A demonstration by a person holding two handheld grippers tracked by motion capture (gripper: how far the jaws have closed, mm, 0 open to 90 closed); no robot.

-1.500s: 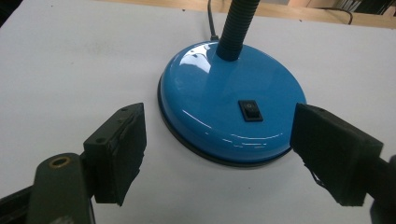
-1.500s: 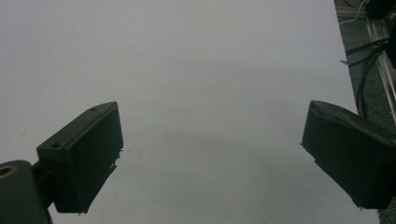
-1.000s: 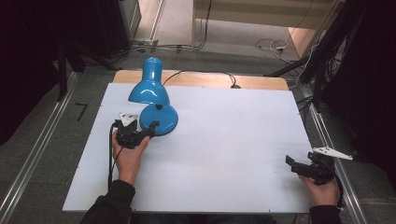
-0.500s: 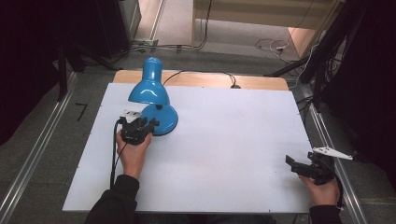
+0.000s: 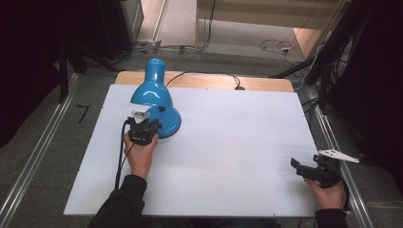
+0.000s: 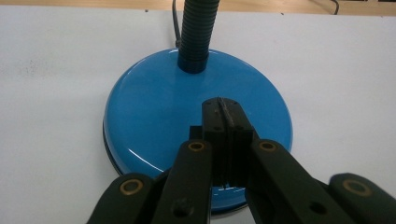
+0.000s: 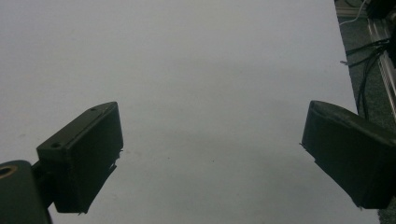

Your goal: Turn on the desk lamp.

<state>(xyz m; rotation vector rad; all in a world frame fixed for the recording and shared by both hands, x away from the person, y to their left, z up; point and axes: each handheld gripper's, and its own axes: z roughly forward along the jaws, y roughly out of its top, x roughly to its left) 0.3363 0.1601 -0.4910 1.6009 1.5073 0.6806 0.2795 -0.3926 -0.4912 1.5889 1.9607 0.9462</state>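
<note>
Blue lamp (image 5: 154, 97) sits on the white table (image 5: 228, 142) at your left, where your left gripper (image 6: 223, 109) hangs over its base (image 6: 154, 116), jaws pressed together, while your right gripper (image 7: 212, 154) gapes wide over bare table.

The lamp (image 5: 154, 102) stood on the table (image 5: 228, 142) near its far left corner, its cord (image 5: 209, 75) running back over the far edge. The left gripper (image 5: 142, 129) sat at the near side of the lamp's base (image 6: 196, 126), over its rim. The right gripper (image 5: 313, 168) lay near the table's near right corner, well apart from the lamp.
</note>
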